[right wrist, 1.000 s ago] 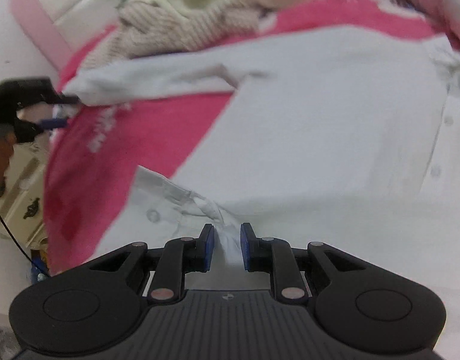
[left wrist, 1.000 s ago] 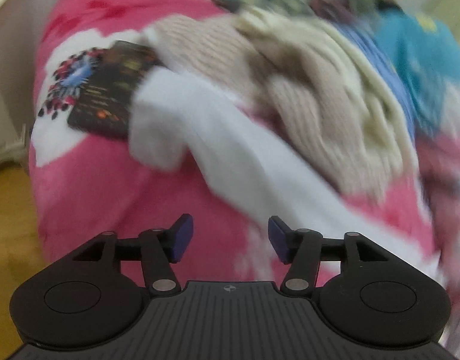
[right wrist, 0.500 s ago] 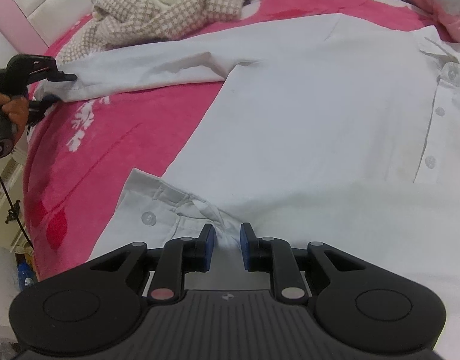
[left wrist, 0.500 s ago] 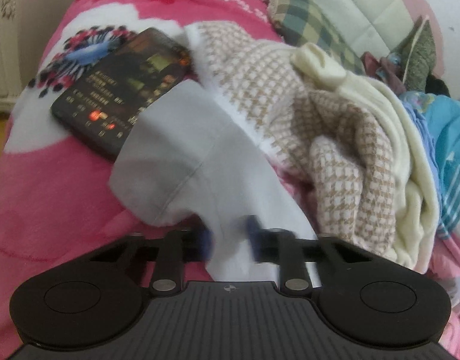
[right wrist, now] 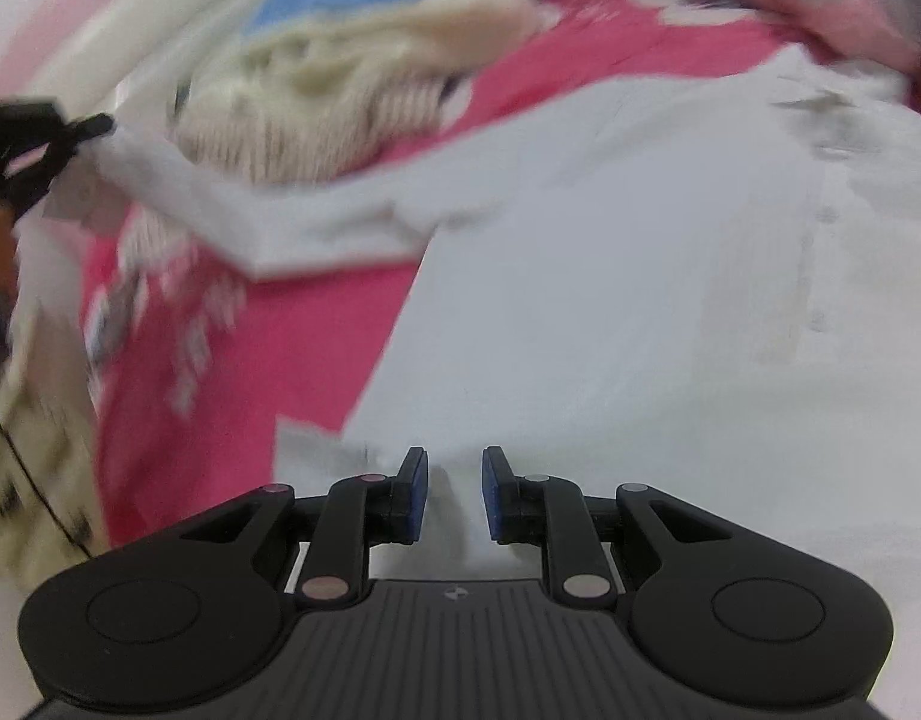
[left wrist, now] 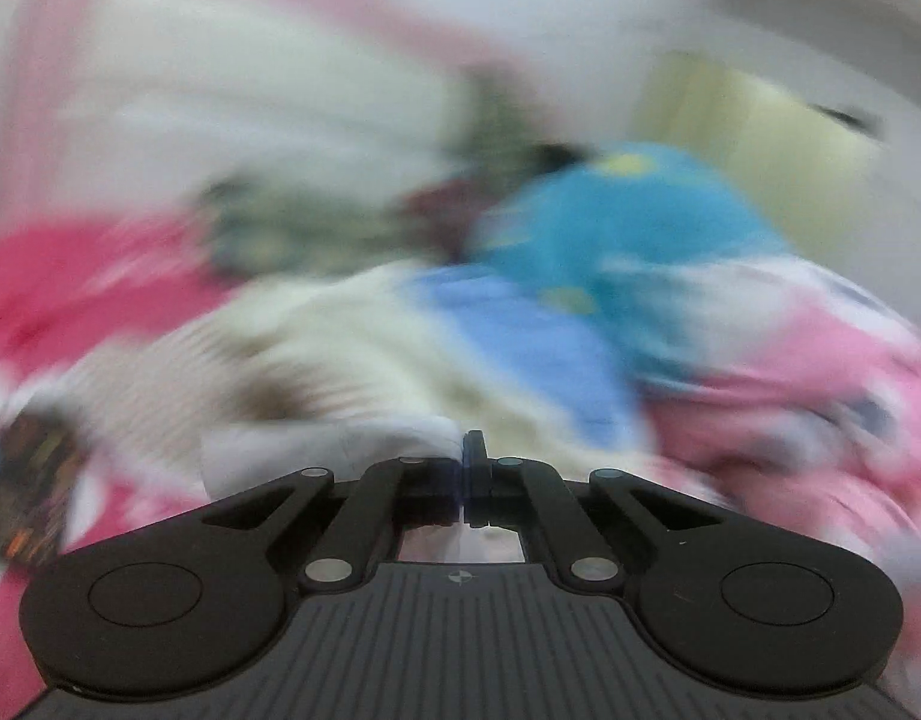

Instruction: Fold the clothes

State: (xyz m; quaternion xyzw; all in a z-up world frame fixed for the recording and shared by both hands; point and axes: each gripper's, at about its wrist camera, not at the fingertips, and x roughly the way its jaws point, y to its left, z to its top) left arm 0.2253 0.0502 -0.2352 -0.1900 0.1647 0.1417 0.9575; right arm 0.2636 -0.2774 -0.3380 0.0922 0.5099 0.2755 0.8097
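Left wrist view, badly blurred: left gripper (left wrist: pixel 465 468) clamped tight on the white shirt (left wrist: pixel 316 450) sleeve end, presumably for folding it inward.

Right wrist view: right gripper (right wrist: pixel 454 495) narrowly parted, pinching the shirt hem to anchor it; shirt spread buttons-up across the pink blanket (right wrist: pixel 268 360), beside a knit pile (right wrist: pixel 316 102).

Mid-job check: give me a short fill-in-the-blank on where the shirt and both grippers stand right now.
1. The left gripper is shut on the end of the white shirt's ____.
2. The white shirt lies on a ____ blanket.
3. Shirt fabric sits between the blue pads of the ____ gripper.
4. Beside the raised sleeve sits a cream and beige ____.

Missing words: sleeve; pink; right; sweater
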